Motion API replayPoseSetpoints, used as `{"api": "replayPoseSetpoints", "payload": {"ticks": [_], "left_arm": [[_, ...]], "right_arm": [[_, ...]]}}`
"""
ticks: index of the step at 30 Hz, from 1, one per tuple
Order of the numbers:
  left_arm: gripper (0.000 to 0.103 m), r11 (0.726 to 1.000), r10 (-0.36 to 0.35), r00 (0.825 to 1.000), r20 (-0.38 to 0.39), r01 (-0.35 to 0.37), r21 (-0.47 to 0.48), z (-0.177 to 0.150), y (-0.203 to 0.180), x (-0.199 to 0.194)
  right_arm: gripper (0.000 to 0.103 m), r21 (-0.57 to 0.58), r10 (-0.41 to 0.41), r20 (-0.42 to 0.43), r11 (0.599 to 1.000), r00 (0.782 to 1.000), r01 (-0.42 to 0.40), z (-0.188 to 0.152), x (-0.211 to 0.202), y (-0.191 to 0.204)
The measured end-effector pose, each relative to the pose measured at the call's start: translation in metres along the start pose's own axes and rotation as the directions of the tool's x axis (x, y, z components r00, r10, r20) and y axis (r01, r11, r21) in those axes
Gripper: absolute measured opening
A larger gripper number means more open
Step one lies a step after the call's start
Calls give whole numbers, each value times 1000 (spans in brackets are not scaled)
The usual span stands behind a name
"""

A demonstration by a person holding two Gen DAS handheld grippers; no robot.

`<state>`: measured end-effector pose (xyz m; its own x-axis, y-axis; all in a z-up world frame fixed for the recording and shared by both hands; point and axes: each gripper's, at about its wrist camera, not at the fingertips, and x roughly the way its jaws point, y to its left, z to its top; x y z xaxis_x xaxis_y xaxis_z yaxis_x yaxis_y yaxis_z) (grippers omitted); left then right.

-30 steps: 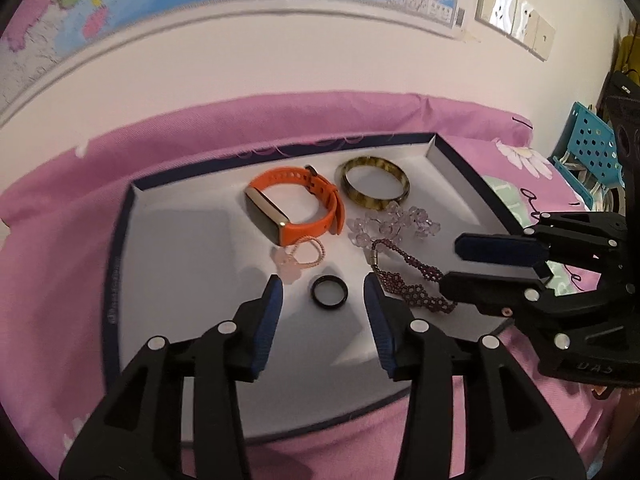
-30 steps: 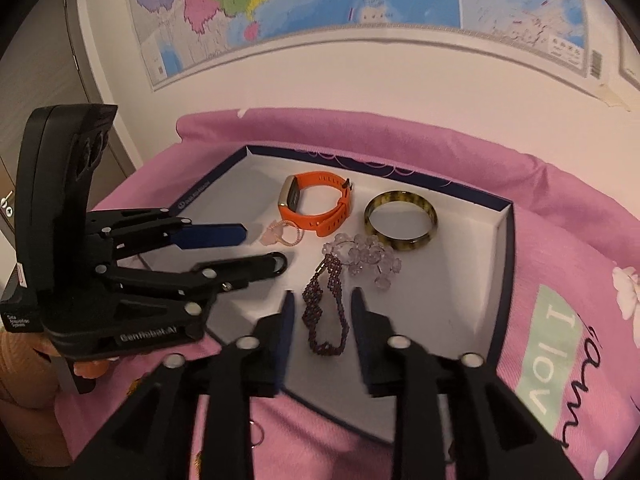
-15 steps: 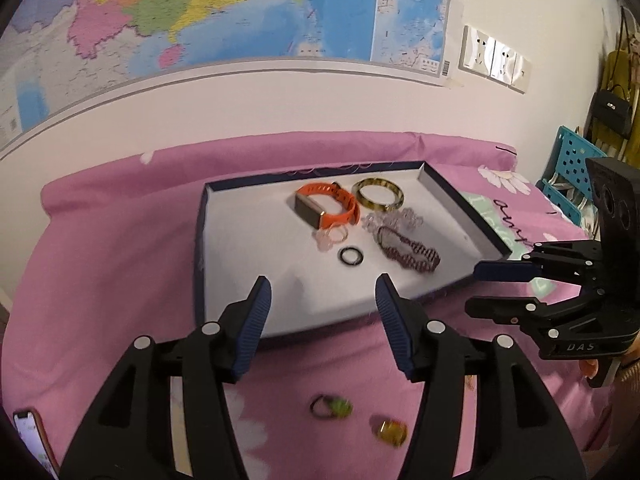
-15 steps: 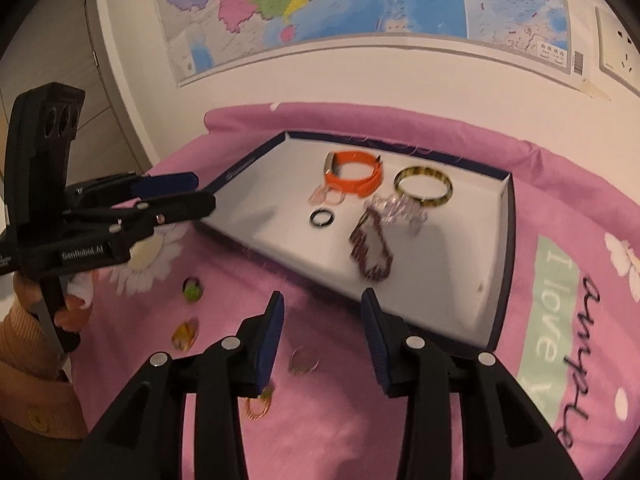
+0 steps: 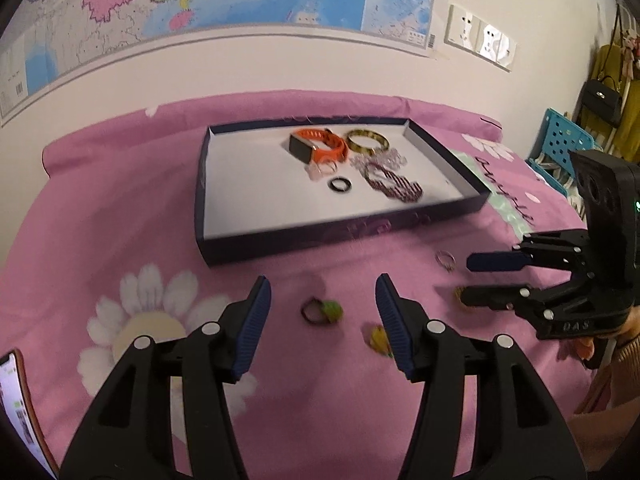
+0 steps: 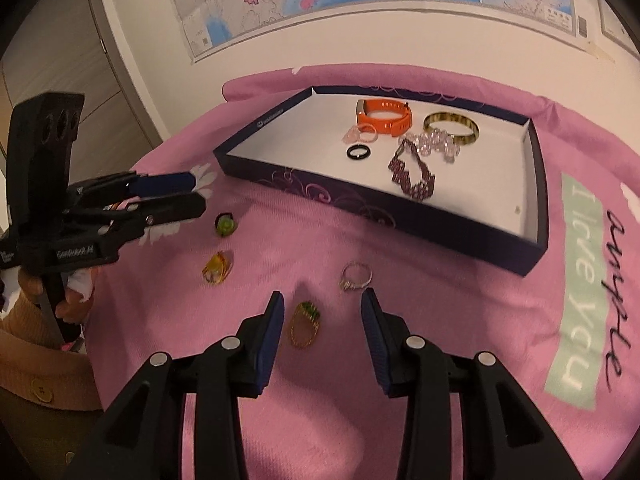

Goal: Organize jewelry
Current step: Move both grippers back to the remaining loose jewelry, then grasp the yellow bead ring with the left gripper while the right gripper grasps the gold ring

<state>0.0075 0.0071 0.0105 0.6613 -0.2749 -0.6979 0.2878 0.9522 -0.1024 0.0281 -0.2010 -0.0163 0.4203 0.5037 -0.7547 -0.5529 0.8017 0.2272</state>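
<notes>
the shallow navy-walled tray with a white floor sits far on the pink bedcover, its left half bare. left gripper, angled down, jaws apart over the green-stoned dark ring. right gripper, jaws apart over the gold oval pendant; a yellow ring is part hidden.

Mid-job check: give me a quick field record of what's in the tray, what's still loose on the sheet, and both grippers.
tray: dark blue walls, white floor, on pink sheet
in tray: orange watch, tortoiseshell bangle, clear bead bracelet, purple beaded bracelet, black ring, pink ring
loose on sheet: green ring, yellow ring, silver ring, gold oval ring
left gripper: open, empty, over green ring
right gripper: open, empty, over gold oval ring
</notes>
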Motion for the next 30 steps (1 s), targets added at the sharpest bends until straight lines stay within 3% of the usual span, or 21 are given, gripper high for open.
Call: {"api": "replayPoseSetpoints", "payload": {"ticks": [18,30], "left_arm": [[54,999,-47,996,-73,48,14,-26,-22,9],[43,996,-86,991,-106,87,1,-25,-27,17]], "right_arm": [[37,-27,-17,-4,999,1000,17,-4,4,17],[15,-32,-44,-10,999,999,43,-4,6,17]]}}
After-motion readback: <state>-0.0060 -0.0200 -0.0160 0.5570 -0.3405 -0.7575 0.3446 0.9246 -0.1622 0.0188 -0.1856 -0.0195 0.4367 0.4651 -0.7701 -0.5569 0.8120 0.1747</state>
